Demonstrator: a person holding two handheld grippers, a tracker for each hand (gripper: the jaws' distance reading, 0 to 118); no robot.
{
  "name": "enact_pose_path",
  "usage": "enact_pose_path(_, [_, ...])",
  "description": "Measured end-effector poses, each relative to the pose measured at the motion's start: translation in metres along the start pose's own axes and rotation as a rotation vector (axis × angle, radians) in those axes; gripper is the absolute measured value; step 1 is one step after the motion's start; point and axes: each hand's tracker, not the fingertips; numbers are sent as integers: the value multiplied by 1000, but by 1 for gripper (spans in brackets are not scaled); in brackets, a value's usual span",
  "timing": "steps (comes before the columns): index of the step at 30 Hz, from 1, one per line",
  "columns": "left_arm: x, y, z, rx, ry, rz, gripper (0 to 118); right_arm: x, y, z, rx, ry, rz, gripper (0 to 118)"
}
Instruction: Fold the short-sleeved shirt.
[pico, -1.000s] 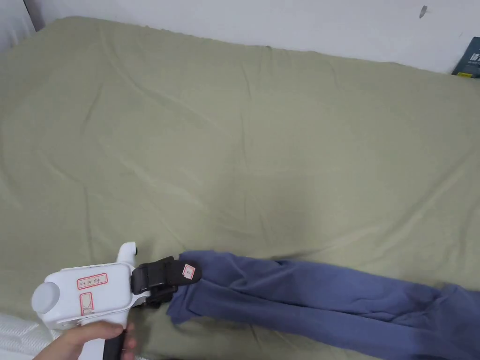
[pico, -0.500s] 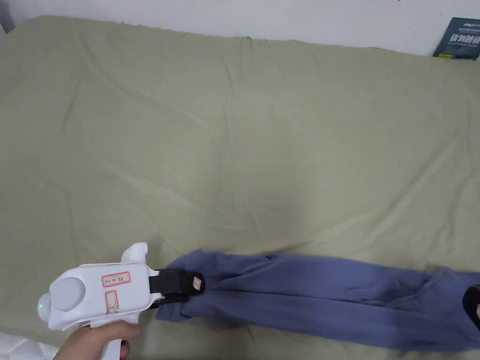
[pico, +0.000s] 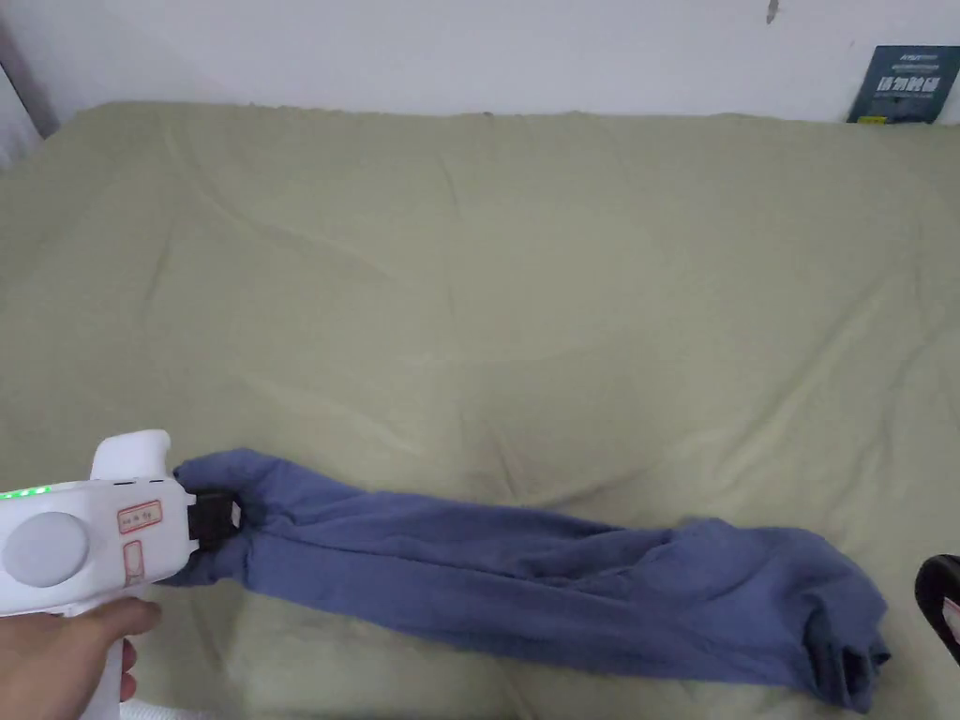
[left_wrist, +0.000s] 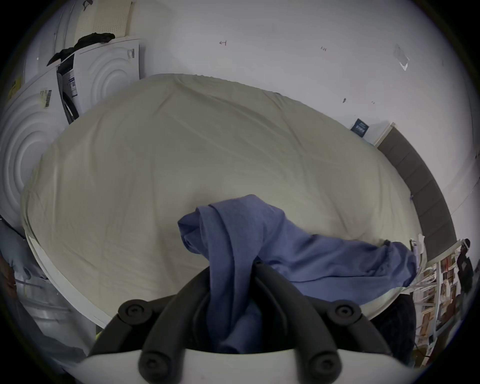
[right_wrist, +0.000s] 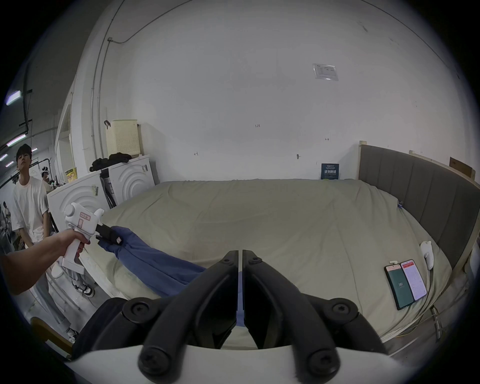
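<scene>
here the shirt stretches rightward across the bed from the left tool, clamped on its end; right tool closed, empty.

The left gripper now sits further left along the bed than a second ago, drawing the blue shirt out longer, with the shirt's right end now bunched.
</scene>
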Motion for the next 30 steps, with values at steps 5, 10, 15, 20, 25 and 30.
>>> enact_pose_path(5, [85,-17,13,25,-134,-127,6,7,-4,4,15,-1,-24,5])
enact_pose_path(10, [185,-57,-30,-22,-130,-306,6,12,-9,10,21,-9,-39,5])
enact_pose_path(15, [216,-86,-82,-85,-124,-309,6,22,-12,20,30,-34,-56,5])
enact_pose_path(20, [185,-77,-80,-64,-344,-167,99,34,-13,23,33,-55,-66,5])
enact_pose_path(25, [164,-52,0,181,-309,-151,107,36,-15,21,31,-59,-77,5])
enact_pose_path(30, [115,-38,-5,196,-227,-22,61,33,-20,17,21,-48,-86,5])
